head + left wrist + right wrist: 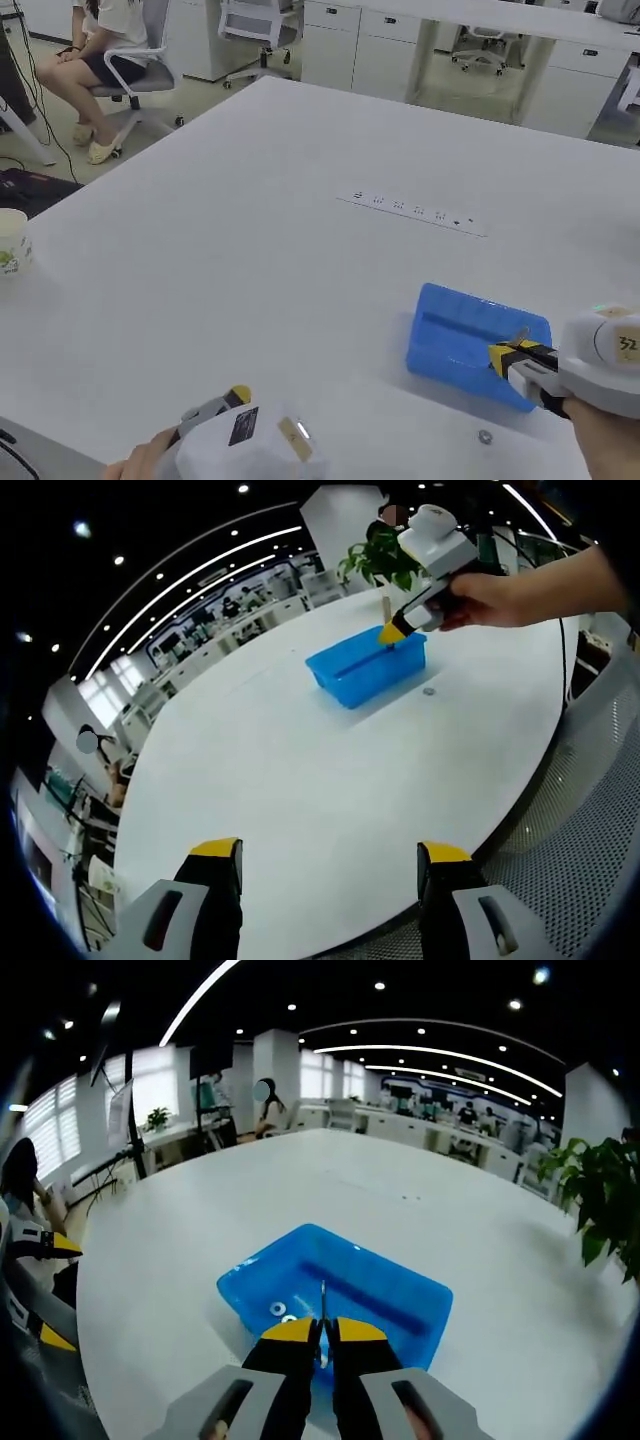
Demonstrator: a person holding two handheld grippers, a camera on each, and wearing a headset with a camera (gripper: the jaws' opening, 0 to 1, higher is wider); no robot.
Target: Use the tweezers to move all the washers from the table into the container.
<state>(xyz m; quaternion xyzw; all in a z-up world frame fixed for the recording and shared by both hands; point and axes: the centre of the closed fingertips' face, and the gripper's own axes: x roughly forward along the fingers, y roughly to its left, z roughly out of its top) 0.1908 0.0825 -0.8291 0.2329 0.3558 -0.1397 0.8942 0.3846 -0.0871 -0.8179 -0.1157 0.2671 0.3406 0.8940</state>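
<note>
Bright open office all round: strips and dots of ceiling light, white cabinets, swivel chairs. Broad white desk (250, 260) under everything. Far off to the left of the blue container (470, 335) and beyond the desk, a seated person (100, 50) on a chair. Past the container's right side in the right gripper view, a leafy plant (600, 1190).

Container itself toward the desk's near right: open-topped, shallow, flat on the desk.

At the container's near rim, right claw (497, 355), held in a hand, jaws pinched almost together on the tweezers (323, 1305). Well apart from the container, to its left and nearer the person, left claw (330, 855): jaws spread wide, nothing between them, bare desk ahead.

Far left of the container, at the desk's edge, a pale cup (12, 250). Beyond the container, a short row of small dark marks (415, 212) on the desk, too small to tell what.

Tweezers thin and metallic, pointing out over the container's inside; cannot tell whether anything at the tip.

Inside the container, two washers (277, 1308) lying just left of the tweezers. Just outside the container, on the person's side, one washer (485, 437) on the desk.
</note>
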